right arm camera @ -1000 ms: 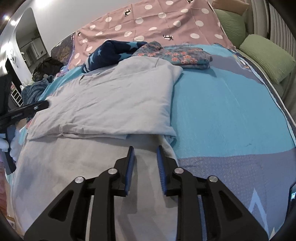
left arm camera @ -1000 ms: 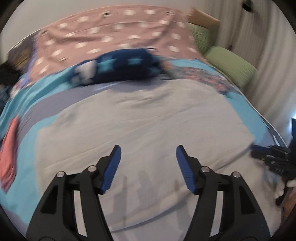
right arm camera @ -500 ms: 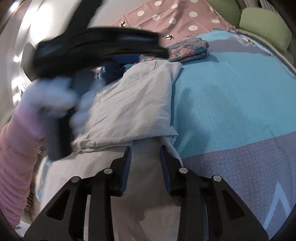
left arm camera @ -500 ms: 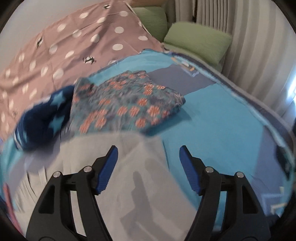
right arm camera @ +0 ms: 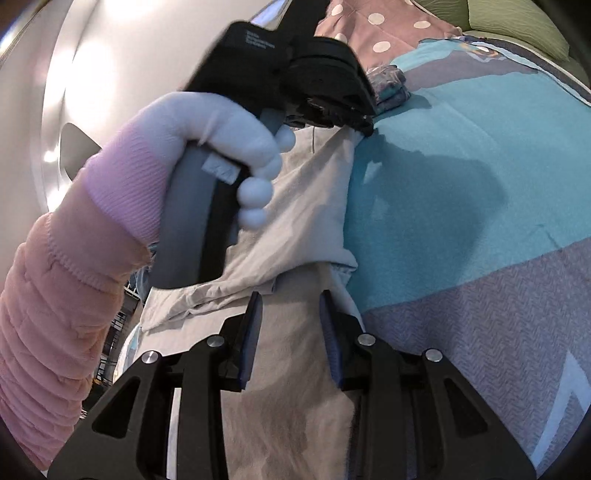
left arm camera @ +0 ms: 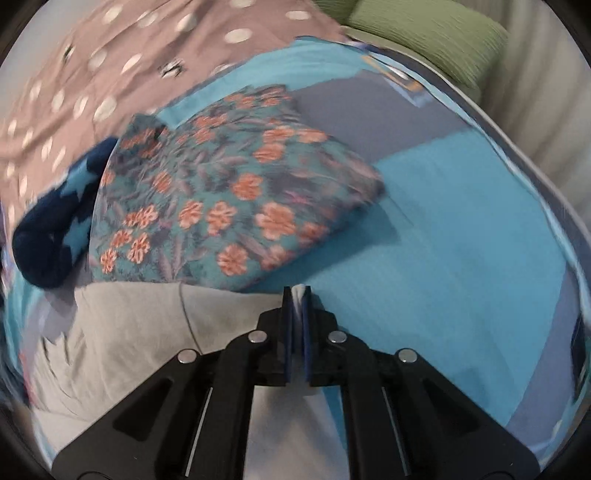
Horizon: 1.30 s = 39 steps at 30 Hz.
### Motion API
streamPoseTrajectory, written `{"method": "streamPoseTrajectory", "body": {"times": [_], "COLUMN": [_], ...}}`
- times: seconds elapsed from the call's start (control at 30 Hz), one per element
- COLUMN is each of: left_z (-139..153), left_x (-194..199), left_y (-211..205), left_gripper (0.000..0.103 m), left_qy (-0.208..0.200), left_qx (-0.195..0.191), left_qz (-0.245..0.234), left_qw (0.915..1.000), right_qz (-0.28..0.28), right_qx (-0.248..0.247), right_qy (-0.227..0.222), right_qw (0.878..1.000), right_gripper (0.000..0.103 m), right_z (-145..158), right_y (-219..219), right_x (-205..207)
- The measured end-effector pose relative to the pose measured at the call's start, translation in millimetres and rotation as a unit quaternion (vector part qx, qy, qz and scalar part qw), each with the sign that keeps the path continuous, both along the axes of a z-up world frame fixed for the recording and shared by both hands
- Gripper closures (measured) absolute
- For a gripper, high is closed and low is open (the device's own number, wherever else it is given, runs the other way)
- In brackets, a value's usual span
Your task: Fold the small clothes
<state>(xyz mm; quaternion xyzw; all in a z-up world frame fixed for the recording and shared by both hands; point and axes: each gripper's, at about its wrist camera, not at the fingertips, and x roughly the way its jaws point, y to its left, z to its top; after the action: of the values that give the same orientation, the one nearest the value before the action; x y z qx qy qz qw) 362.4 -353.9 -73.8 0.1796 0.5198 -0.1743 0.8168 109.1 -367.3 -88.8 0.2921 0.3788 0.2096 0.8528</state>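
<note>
A pale grey garment (left arm camera: pixel 129 332) lies spread on the bed, part of it folded over itself (right arm camera: pixel 314 206). My left gripper (left arm camera: pixel 298 295) is shut on the far right corner of that folded layer, and a sliver of pale cloth shows between its blue pads. The right wrist view shows the same gripper (right arm camera: pixel 365 125) held by a white-gloved hand (right arm camera: pixel 229 125), its tips pinching that corner. My right gripper (right arm camera: pixel 290 314) is low over the near part of the grey cloth. Its fingers stand a little apart, with cloth lying flat between them, not pinched.
A folded floral garment (left arm camera: pixel 229 192) lies just beyond the grey one, with a navy star-print piece (left arm camera: pixel 55 236) to its left. The blue and grey bedspread (left arm camera: pixel 443 240) stretches right. A polka-dot cover (left arm camera: pixel 74 74) and green pillows (left arm camera: pixel 424 33) lie at the head.
My left gripper swept right across the grey garment to its far corner and closed on it. The right gripper tipped down a little, its fingers staying a little apart.
</note>
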Motion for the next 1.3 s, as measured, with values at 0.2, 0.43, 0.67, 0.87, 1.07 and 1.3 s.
{"method": "streamPoseTrajectory", "body": {"times": [0.2, 0.43, 0.67, 0.87, 1.07, 1.3], "left_z": [37.0, 79.7, 34.2, 22.9, 9.0, 17.9], "left_x": [-29.5, -88.9, -141.9, -160.0, -129.5, -126.9], "left_y": [31.8, 178.2, 401.7, 485.0, 456.5, 451.2], "left_gripper": [0.069, 0.050, 0.045, 0.062, 0.047, 0.084], "left_qy": [-0.062, -0.144, -0.123, -0.080, -0.086, -0.105], "left_qx": [-0.041, -0.060, 0.005, -0.162, -0.115, -0.111], "left_qz": [-0.036, 0.026, 0.234, 0.291, 0.251, 0.208], "left_qw": [0.9966, 0.9875, 0.9644, 0.9396, 0.9572, 0.9661], "right_qz": [0.000, -0.002, -0.004, -0.004, -0.005, -0.007], "right_qx": [0.009, 0.011, -0.009, -0.016, -0.017, -0.029], "right_qy": [0.001, 0.002, 0.004, 0.006, 0.005, 0.007], "right_qw": [1.000, 1.000, 1.000, 1.000, 1.000, 1.000], "right_gripper": [0.071, 0.071, 0.071, 0.070, 0.070, 0.070], "right_z": [-1.8, -0.3, 1.6, -0.1, -0.6, -0.6], "right_y": [-3.0, -1.0, 2.8, 4.5, 4.8, 8.3], "right_x": [-3.4, -4.2, -3.3, -1.8, 0.4, 1.7]}}
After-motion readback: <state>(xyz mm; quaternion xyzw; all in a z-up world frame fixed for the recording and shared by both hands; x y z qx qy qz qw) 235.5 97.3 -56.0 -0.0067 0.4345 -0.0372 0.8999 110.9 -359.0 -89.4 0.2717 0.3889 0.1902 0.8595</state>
